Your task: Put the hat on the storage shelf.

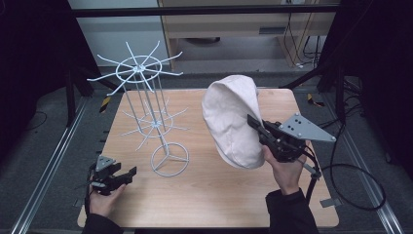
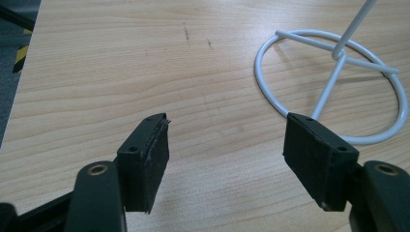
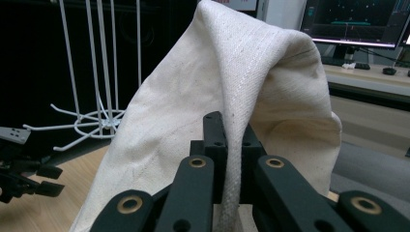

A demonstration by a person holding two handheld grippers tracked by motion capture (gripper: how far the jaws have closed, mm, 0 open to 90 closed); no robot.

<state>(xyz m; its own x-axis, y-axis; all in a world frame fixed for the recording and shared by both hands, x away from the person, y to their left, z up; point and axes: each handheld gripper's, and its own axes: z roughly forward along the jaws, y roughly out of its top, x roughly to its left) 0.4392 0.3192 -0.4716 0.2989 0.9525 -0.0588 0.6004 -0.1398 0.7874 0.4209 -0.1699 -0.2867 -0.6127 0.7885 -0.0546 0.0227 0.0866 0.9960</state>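
Cloth hat, cream-coloured, is held aloft to the right of the wire rack, which serves as our landmark throughout. Reading from left to right: the left gripper rests low over the wooden table, in front of and to the left of the rack's ring base. In the left gripper view its jaws stand wide apart with nothing between them, and the ring base lies just beyond the right-hand jaw. At centre we see the rack upright, its upper wheel of hooks bare and a lower wheel of hooks partway down the stem. To the right of the rack, the right gripper carries the hat clear of the table. In the right gripper view the jaws are closed tight on a stitched seam of the hat, with the fabric draping to either side; the rack appears beyond, to the left, and the left gripper lies low beside it.

We judge the step in hand to be the carry: the hat is gripped and lifted, not yet hung. The next move, as we read it, calls for swinging the hat leftward toward the rack, raising it to the level of a hook arm, and lowering the fabric onto the tip. The free left gripper may need to steady the ring base, since the light rack could tip.
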